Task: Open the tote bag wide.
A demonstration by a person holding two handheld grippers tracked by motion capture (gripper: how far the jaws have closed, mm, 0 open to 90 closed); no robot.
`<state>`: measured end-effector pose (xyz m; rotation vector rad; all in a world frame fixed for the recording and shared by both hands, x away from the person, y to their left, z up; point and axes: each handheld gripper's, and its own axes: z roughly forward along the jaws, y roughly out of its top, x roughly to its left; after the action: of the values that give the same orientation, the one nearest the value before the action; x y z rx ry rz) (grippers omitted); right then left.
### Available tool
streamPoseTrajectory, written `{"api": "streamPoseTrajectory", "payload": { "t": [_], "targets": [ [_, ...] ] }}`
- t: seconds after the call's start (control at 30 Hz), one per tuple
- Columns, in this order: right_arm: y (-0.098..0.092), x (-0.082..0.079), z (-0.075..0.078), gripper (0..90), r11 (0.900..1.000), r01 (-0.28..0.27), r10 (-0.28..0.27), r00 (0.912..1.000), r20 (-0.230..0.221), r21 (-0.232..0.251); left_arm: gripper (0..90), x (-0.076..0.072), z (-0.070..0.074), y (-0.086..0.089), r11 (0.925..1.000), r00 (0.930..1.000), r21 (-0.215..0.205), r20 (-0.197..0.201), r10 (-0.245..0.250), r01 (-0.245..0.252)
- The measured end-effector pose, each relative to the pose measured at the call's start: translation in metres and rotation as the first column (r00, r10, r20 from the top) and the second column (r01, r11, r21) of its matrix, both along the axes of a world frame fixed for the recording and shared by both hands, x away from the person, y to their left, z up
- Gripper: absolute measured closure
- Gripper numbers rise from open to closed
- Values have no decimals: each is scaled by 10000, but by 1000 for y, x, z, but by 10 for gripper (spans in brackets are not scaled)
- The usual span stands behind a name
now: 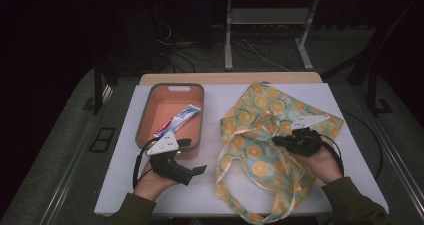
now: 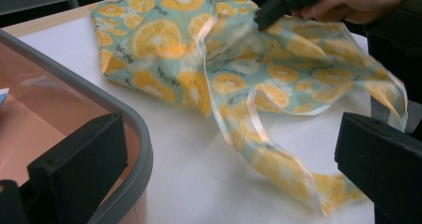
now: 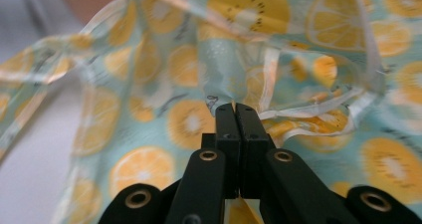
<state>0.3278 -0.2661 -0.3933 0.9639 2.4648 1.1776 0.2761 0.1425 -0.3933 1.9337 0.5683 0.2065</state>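
Observation:
A pale green cloth bag (image 1: 260, 135) printed with orange slices lies rumpled on the right half of the white table, its long handles trailing toward the front edge. My right gripper (image 1: 277, 141) is shut on a fold of the bag (image 3: 189, 119), and in the right gripper view the two jaws meet tightly on the fabric (image 3: 235, 109). My left gripper (image 1: 194, 156) stands open beside the front right corner of the tray, with nothing between its jaws (image 2: 229, 144). In the left gripper view the bag (image 2: 164, 40) is lifted at its far side by the right gripper (image 2: 263, 17).
A grey-rimmed orange tray (image 1: 142, 117) sits at the left of the table with a toothpaste tube (image 1: 177, 120) lying in it. Its rim (image 2: 124, 119) is close to my left jaw. Bare white table runs between tray and bag.

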Motion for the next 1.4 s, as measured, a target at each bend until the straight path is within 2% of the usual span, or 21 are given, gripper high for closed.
{"api": "streamPoseTrajectory", "payload": {
  "t": [0.13,0.3,0.5,0.67,0.93,1.13,1.4],
  "targets": [
    [-13,16,2,895,9977,584,-586,9983,67,339,0,1,0,1,10000,10000,-33,4,11,-11],
    [-24,35,-2,895,9901,1228,-1228,9924,-41,682,0,1,2,1,10000,10000,-25,22,19,-19],
    [-33,46,-8,895,9820,1683,-1672,9857,-202,861,0,5,7,3,9999,9999,34,62,97,-97],
    [-37,47,-9,895,9806,1714,-1700,9852,-231,946,0,12,14,3,9999,9999,119,82,79,-80],
    [-35,44,-8,895,9848,1450,-1435,9894,-217,961,0,29,31,4,9999,9999,142,97,54,-56],
    [-31,42,-7,894,9877,1274,-1262,9918,-193,903,0,47,41,4,9997,9996,118,226,190,-193],
    [-32,41,-7,894,9883,1210,-1202,9926,-147,926,0,74,45,7,9982,9975,243,458,534,-545]
  ]
}}
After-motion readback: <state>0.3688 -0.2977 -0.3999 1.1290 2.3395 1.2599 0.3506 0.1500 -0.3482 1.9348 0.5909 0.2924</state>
